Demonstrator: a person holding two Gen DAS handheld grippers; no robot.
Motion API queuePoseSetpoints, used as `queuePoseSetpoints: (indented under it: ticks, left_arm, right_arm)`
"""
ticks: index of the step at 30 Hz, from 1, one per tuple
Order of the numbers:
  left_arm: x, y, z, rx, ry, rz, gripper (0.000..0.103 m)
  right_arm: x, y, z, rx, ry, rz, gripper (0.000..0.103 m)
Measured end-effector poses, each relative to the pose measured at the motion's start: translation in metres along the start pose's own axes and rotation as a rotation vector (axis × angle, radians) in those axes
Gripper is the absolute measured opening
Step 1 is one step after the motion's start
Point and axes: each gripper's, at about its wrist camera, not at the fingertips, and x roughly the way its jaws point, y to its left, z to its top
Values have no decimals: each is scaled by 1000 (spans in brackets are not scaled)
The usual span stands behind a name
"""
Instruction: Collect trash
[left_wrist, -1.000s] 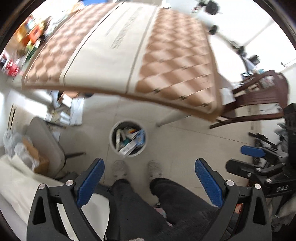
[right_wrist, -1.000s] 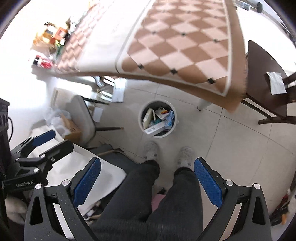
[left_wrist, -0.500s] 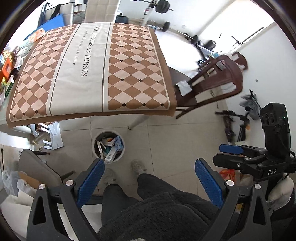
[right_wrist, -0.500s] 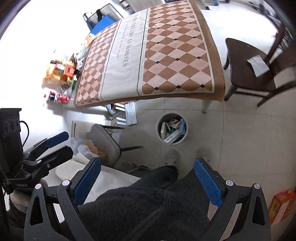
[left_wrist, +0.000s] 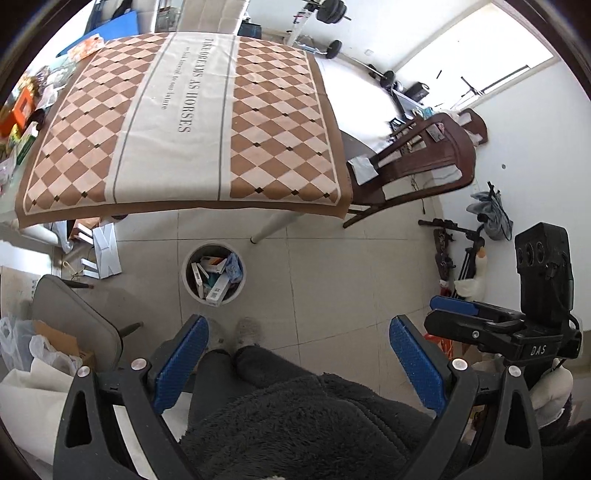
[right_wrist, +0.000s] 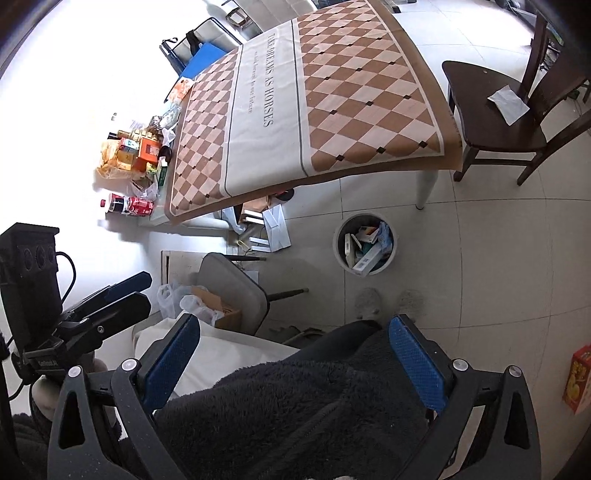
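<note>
Trash (left_wrist: 216, 267) already fills the bin (left_wrist: 188, 284) on the floor by the table (left_wrist: 184, 122), whose checked cloth lies bare, so collecting looks nearly done; left gripper (left_wrist: 299, 365) and right gripper (right_wrist: 295, 363) hang spread wide, empty.

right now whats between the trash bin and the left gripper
In the left wrist view, the person's two grey slippers and bare floor tile lie between the trash bin and the open left gripper; nothing else shows there.

left hand-held gripper (left_wrist: 297, 363): showing black frame, blue textured pads, silver screws | person: wearing dark fuzzy fleece (left_wrist: 295, 424), grey slippers (left_wrist: 248, 328)
</note>
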Motion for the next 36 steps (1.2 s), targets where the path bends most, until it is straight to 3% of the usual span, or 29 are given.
queuePoseSetpoints:
  ticks: [16, 36]
  left_arm:
    - [-11, 8, -10, -58, -45, 21, 103]
    - [-24, -6, -19, -20, -83, 47, 103]
  right_arm:
    - [9, 15, 18, -98, 40, 6, 103]
    - [-10, 19, 4, -147, 44, 17, 103]
